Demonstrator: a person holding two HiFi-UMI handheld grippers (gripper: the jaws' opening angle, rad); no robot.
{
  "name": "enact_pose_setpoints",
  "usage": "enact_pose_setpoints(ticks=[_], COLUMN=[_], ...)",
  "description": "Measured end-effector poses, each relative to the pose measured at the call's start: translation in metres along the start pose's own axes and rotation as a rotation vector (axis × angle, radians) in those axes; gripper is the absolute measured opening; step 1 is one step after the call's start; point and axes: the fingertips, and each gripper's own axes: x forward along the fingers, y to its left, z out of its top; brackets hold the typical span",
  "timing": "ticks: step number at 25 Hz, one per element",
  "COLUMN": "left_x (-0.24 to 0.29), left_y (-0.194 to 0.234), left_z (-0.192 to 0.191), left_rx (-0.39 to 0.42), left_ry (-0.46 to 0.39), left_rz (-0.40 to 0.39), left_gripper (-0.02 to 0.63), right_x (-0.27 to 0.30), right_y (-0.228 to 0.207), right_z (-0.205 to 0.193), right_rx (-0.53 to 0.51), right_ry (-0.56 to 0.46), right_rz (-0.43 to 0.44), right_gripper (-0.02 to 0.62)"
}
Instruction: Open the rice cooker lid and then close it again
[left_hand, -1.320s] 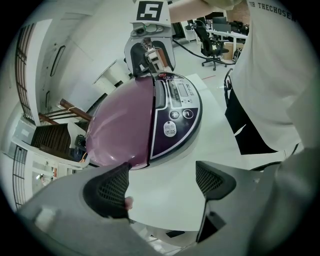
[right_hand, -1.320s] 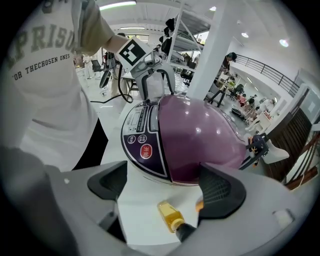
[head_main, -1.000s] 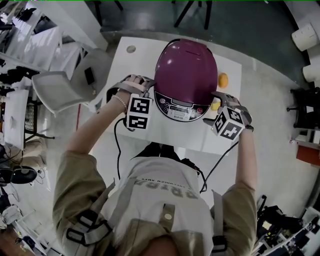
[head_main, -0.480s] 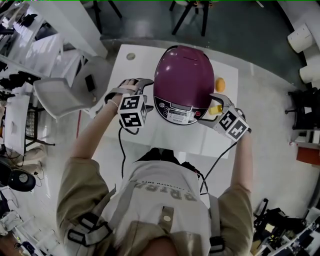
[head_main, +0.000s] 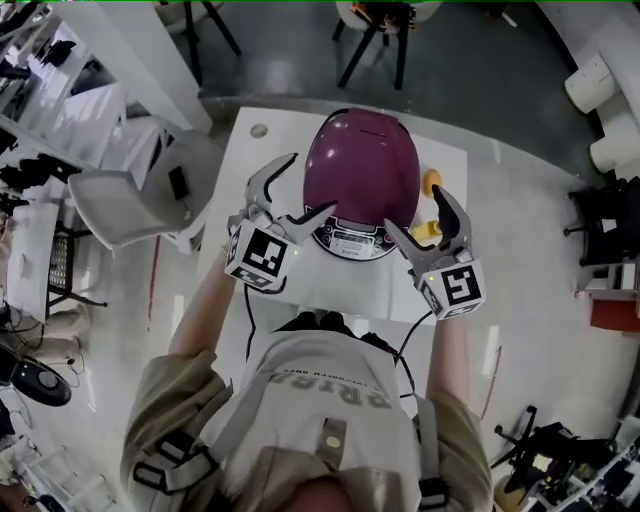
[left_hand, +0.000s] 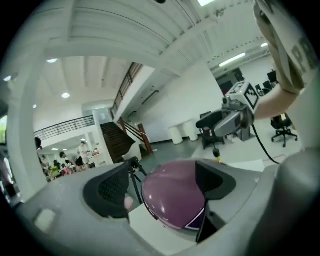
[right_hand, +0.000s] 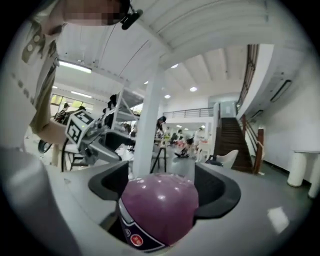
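Note:
The purple rice cooker (head_main: 362, 180) stands on the white table (head_main: 330, 275) with its lid down and its control panel facing me. My left gripper (head_main: 290, 195) is held up above the cooker's front left, open and holding nothing. Raised over the front right, my right gripper (head_main: 420, 220) is open and holds nothing too. In the left gripper view the cooker (left_hand: 172, 197) shows beyond the left gripper (left_hand: 162, 187), apart from both fingers. The right gripper view has the cooker (right_hand: 157, 210) beyond the open right gripper (right_hand: 162, 187).
A small orange object (head_main: 431, 181) lies on the table right of the cooker, with a yellow one (head_main: 425, 228) nearer me. A white chair (head_main: 120, 195) stands at the table's left. White cylinders (head_main: 590, 80) sit on the floor at the far right.
Both grippers have come away from the cooker's sides and risen toward my head, jaws spread wide. The cooker's lid stays down.

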Motion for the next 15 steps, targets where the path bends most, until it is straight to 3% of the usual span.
enact_pose_setpoints(ticks=[2, 4, 6, 7, 9, 12, 15], left_x=[-0.008, -0.014, -0.018, -0.019, -0.023, -0.032, -0.038], left_y=[0.000, -0.005, -0.010, -0.011, -0.011, -0.006, 0.003], left_z=[0.012, 0.021, 0.026, 0.028, 0.033, 0.036, 0.035], left_rx=[-0.099, -0.193, -0.243, -0.254, -0.288, -0.350, -0.363], left_ry=[-0.057, -0.111, -0.140, -0.148, -0.169, -0.208, -0.223], left_rz=[0.062, 0.104, 0.148, 0.176, 0.230, 0.284, 0.345], left_gripper=[0.423, 0.345, 0.327, 0.298, 0.170, 0.064, 0.015], right_x=[-0.009, -0.017, -0.024, -0.026, -0.028, -0.027, -0.026], right_y=[-0.005, -0.009, -0.010, -0.010, -0.005, 0.005, 0.011], right_z=[0.015, 0.023, 0.026, 0.026, 0.028, 0.031, 0.034], right_rx=[0.055, 0.125, 0.178, 0.185, 0.171, 0.128, 0.110], right_ry=[-0.088, -0.157, -0.199, -0.207, -0.210, -0.204, -0.201], right_rz=[-0.117, -0.215, -0.282, -0.307, -0.337, -0.351, -0.370], right_gripper=[0.351, 0.244, 0.167, 0.151, 0.050, 0.036, 0.003])
